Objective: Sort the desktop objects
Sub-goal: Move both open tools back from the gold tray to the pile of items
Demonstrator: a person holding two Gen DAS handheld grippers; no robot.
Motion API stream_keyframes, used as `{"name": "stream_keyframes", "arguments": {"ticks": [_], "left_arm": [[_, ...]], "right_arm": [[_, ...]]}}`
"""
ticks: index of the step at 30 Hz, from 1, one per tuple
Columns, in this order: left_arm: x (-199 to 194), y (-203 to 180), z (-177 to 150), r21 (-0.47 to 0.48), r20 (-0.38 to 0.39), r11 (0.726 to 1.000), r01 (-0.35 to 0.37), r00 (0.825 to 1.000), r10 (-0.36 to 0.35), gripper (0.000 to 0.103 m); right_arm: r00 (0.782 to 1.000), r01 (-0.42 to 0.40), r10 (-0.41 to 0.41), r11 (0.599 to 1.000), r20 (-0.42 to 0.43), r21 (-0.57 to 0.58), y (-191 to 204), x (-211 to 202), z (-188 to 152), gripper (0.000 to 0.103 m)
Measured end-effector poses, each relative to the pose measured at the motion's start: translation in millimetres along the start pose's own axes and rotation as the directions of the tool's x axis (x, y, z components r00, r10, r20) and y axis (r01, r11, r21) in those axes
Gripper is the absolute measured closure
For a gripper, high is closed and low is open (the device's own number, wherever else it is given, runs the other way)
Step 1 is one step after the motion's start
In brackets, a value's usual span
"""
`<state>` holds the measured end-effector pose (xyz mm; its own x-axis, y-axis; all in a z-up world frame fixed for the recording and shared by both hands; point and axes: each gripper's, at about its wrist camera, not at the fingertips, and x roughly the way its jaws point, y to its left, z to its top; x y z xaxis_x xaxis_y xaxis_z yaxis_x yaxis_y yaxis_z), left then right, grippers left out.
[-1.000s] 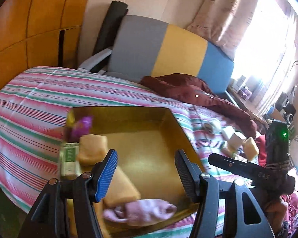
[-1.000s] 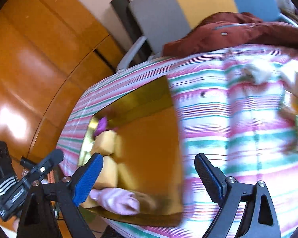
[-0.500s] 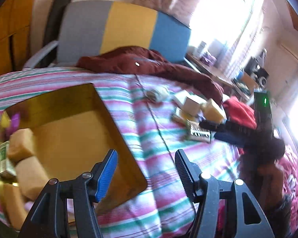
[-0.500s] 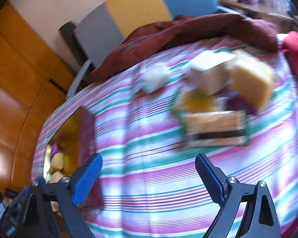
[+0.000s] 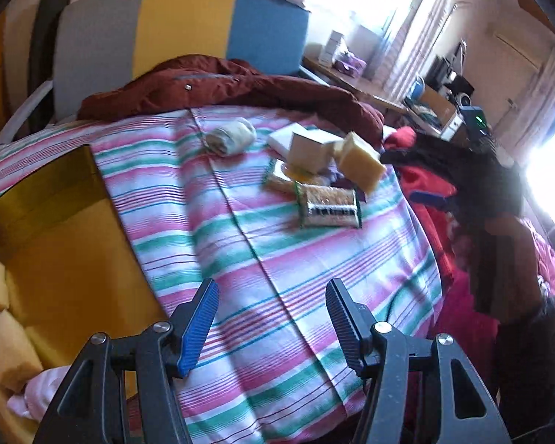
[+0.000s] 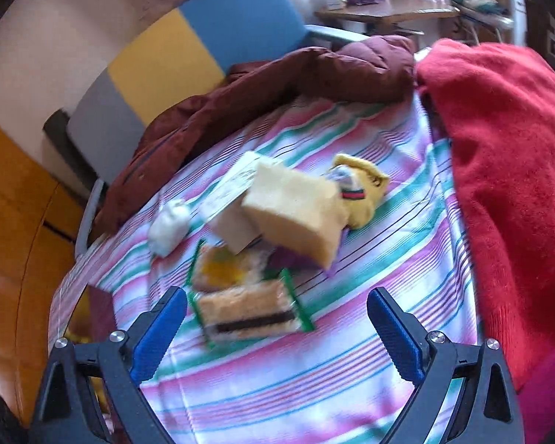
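Two grippers hang over the striped bed (image 5: 314, 259), both empty; at its left edge sits the gold box (image 5: 55, 229), already holding sponges and a pink cloth, and well apart from it, toward the red blanket (image 6: 507, 170), lies the unsorted heap. Largest in that heap is the yellow sponge block (image 6: 296, 218), tilted against a small carton (image 5: 310, 146); below it lies the green-edged snack packet (image 6: 246, 310), then a yellow sock (image 6: 362, 192) and a rolled white sock (image 5: 231, 136). By my reading the right gripper (image 6: 277, 327) is the nearer: its jaws, which have just been opening, stand spread wide with nothing between them, and the packet lies just ahead of them, its long axis running roughly across the gap, so a turn of the wrist may be needed. Farther back, the left gripper (image 5: 272, 318) has its jaws released over bare bedcover.
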<state>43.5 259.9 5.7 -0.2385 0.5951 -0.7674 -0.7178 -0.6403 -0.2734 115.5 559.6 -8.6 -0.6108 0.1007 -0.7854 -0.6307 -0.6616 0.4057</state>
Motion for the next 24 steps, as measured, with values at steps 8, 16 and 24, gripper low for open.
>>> {"name": "stream_keyframes", "arguments": {"ticks": [8,16,24], "left_arm": [[21,-14,-2,0.033,-0.050,0.999,0.006,0.999,-0.004,0.042],[46,-15,4,0.004,-0.094,1.000,0.013,0.995,-0.013,0.042],[59,-20,20,-0.016,-0.086,1.000,0.003,0.996,-0.004,0.042]], "right_arm": [[0.999,0.016,-0.017,0.999,0.031,0.037,-13,34,23,0.004],[0.997,0.055,-0.053,0.998,0.062,-0.036,-9,51,39,0.003],[0.996,0.092,-0.091,0.995,0.022,-0.046,-9,64,40,0.004]]}}
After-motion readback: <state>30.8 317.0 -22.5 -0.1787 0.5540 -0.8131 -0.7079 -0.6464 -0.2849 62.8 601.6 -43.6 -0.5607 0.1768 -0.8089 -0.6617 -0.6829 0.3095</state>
